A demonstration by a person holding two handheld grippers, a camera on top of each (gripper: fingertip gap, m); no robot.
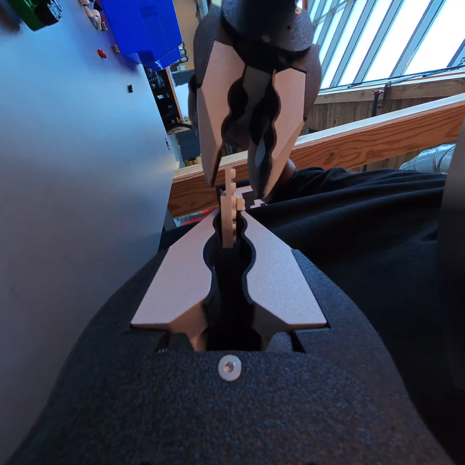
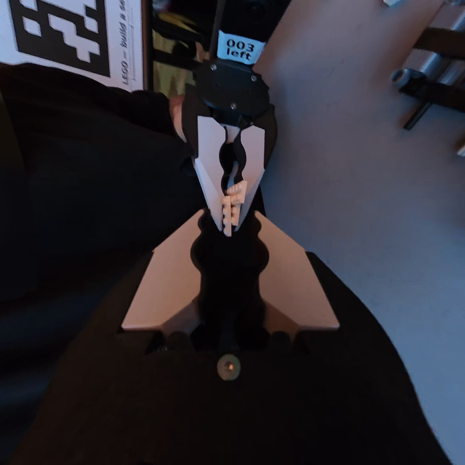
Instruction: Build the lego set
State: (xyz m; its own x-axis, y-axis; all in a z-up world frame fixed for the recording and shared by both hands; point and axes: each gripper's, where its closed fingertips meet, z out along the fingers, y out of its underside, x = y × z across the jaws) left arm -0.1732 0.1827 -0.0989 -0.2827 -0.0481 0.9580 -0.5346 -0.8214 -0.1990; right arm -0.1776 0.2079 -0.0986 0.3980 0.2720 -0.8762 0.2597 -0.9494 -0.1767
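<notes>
A tan lego assembly point(image 1: 230, 186) of thin studded plates stands upright between my left gripper's fingertips. My left gripper point(image 1: 229, 214) is shut on its lower part. My right gripper point(image 1: 236, 188) comes from the far side, pointing at the left one. It is open, and its two tips straddle the upper end of the assembly without clamping it. In the right wrist view my right gripper point(image 2: 231, 214) has its jaws wide apart. The left gripper point(image 2: 229, 227) faces it, shut on the tan assembly point(image 2: 232, 206). Both are held in the air beside the table.
The white table point(image 1: 75, 151) lies to the left, with a blue bin point(image 1: 146, 32), a green block point(image 1: 37, 12), a small red piece point(image 1: 101, 53) and tan pieces point(image 1: 95, 15). A person's black clothing point(image 1: 352, 226) is beneath, a wooden beam point(image 1: 352, 146) behind. A black-and-white marker card point(image 2: 63, 32) is nearby. The tips of both grippers are at nearly the same place. The green block point(image 1: 37, 12) sits 12 cm or so from the ends of my right fingers.
</notes>
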